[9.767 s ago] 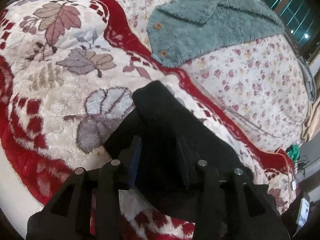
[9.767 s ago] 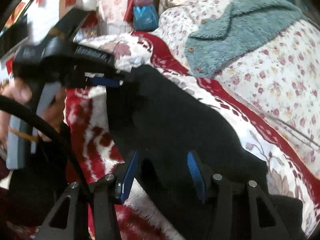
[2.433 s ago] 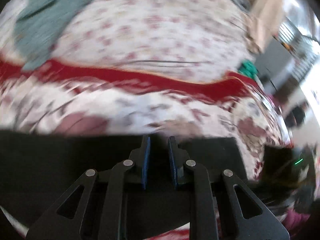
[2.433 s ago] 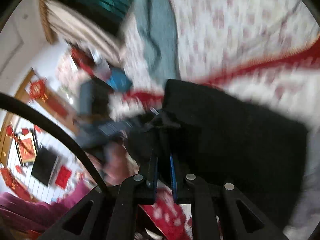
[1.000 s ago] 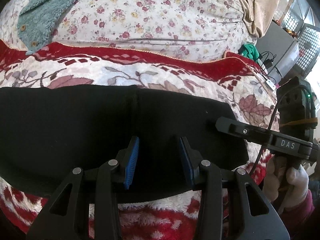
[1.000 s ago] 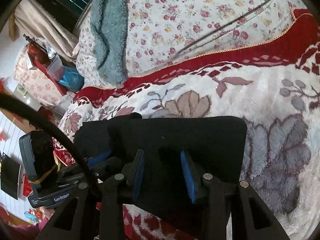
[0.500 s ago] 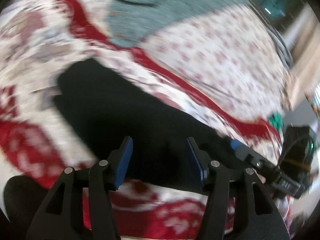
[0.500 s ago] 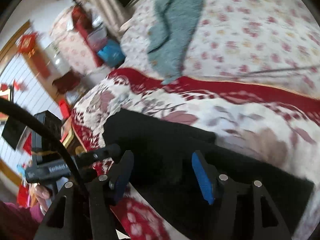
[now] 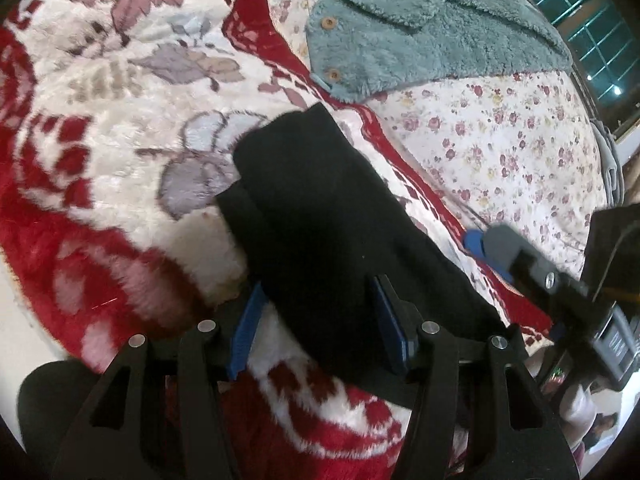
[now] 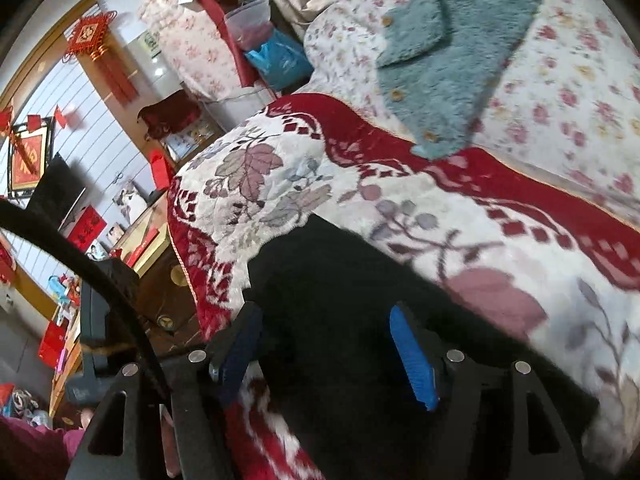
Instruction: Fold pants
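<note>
The black pants (image 9: 320, 208) lie folded in a long strip on the red and white leaf blanket (image 9: 100, 140). My left gripper (image 9: 318, 328) hovers open over the strip's near end. Its left pad is at the cloth's edge and its right pad is above the cloth, neither pressing. The right gripper (image 9: 480, 248) shows at the right of this view, beside the pants' far edge. In the right wrist view the pants (image 10: 340, 300) lie under my right gripper (image 10: 324, 354). Its jaws are opening, with the cloth below and between them and no grip on it.
A teal fleece garment (image 9: 420, 40) lies on the floral quilt (image 9: 500, 140) behind the blanket, and shows again as the fleece (image 10: 448, 52). The bed's edge (image 10: 188, 264) drops off at the left, with furniture and red wall decorations beyond. A hand and sleeve show at the lower left.
Both grippers have opened wider and rolled since a second ago. Both swung sideways along the pants, so the strip now runs away from each camera instead of across it.
</note>
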`<state>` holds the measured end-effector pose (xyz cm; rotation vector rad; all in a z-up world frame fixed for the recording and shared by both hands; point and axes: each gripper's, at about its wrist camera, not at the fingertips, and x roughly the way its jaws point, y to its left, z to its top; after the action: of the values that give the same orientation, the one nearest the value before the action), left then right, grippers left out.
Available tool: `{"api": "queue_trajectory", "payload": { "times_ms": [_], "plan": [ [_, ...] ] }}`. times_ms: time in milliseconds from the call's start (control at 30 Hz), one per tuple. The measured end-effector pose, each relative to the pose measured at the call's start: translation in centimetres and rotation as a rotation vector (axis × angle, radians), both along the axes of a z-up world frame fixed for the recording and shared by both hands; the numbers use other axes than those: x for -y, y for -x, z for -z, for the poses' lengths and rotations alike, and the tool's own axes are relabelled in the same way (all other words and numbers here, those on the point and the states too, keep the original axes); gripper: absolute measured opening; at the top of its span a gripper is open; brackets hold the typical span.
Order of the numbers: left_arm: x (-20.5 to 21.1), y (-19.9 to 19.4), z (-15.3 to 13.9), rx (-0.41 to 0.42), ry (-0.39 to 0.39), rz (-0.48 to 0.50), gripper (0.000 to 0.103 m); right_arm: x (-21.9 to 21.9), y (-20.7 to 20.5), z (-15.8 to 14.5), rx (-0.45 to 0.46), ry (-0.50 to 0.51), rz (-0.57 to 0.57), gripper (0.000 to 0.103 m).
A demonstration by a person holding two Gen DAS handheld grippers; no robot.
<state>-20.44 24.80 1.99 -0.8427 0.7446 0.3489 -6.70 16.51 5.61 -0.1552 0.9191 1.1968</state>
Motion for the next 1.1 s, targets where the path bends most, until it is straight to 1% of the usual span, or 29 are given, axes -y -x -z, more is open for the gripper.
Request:
{"api": "queue_trajectory", "payload": {
  "times_ms": [33, 67, 200, 300, 400, 433, 467, 500, 533, 567, 600, 633, 700, 767, 867, 933, 1000, 1100],
  "plan": [
    [-0.2, -0.4, 0.2, 0.001, 0.009, 0.000, 0.059, -0.8, -0.2, 0.0, 0.007, 0.007, -0.010, 0.065],
    [-0.3, -0.6, 0.4, 0.007, 0.016, 0.002, 0.060, -1.8, -0.5, 0.1, 0.013, 0.017, -0.025, 0.066],
    [-0.6, -0.9, 0.7, 0.033, 0.026, 0.004, 0.061, -5.5, -1.8, 0.8, 0.034, 0.054, -0.067, 0.067],
    [-0.7, -0.8, 0.8, 0.050, 0.028, 0.008, 0.061, -8.8, -3.0, 2.2, 0.039, 0.105, -0.114, 0.070],
    [-0.7, -0.9, 0.8, 0.052, 0.020, 0.020, 0.061, -11.8, -3.9, 4.6, 0.029, 0.195, -0.164, 0.069],
    [-0.8, -0.9, 0.8, 0.057, 0.020, 0.021, 0.061, -12.4, -4.3, 5.5, 0.010, 0.219, -0.171, 0.065],
    [-0.8, -0.9, 0.9, 0.065, 0.019, 0.017, 0.060, -12.8, -4.7, 6.5, -0.028, 0.221, -0.171, 0.062],
    [-0.7, -1.0, 0.9, 0.067, 0.009, 0.017, 0.050, -12.7, -4.9, 6.9, -0.048, 0.205, -0.161, 0.059],
    [-0.6, -1.1, 0.8, 0.061, -0.021, 0.022, 0.033, -12.4, -4.9, 6.9, -0.049, 0.187, -0.154, 0.054],
    [-0.6, -1.4, 0.8, 0.054, -0.036, 0.034, 0.026, -12.1, -4.8, 6.7, -0.046, 0.173, -0.152, 0.051],
    [-0.6, -1.5, 0.8, 0.063, -0.027, 0.044, 0.019, -11.7, -4.6, 6.4, -0.045, 0.159, -0.150, 0.044],
    [-0.5, -1.5, 0.6, 0.078, -0.024, 0.051, 0.018, -11.2, -4.3, 6.1, -0.035, 0.146, -0.145, 0.035],
    [-0.2, -1.2, -0.3, 0.115, -0.036, 0.067, 0.017, -10.2, -4.1, 5.2, -0.033, 0.117, -0.137, 0.027],
    [0.7, -0.7, -1.9, 0.165, -0.064, 0.091, 0.017, -9.1, -3.9, 4.0, -0.046, 0.075, -0.128, 0.025],
    [2.5, -0.4, -4.6, 0.223, -0.124, 0.133, 0.017, -6.8, -3.6, 1.0, -0.060, -0.018, -0.101, 0.025],
    [3.8, -0.5, -6.6, 0.263, -0.149, 0.172, 0.017, -4.7, -3.6, -1.3, -0.071, -0.084, -0.078, 0.025],
    [5.5, -0.8, -8.6, 0.305, -0.183, 0.227, 0.017, -2.0, -3.7, -3.6, -0.084, -0.156, -0.049, 0.025],
    [8.8, -1.9, -11.0, 0.353, -0.232, 0.318, 0.017, 2.6, -3.6, -6.8, -0.067, -0.239, -0.001, 0.025]
  ]
}}
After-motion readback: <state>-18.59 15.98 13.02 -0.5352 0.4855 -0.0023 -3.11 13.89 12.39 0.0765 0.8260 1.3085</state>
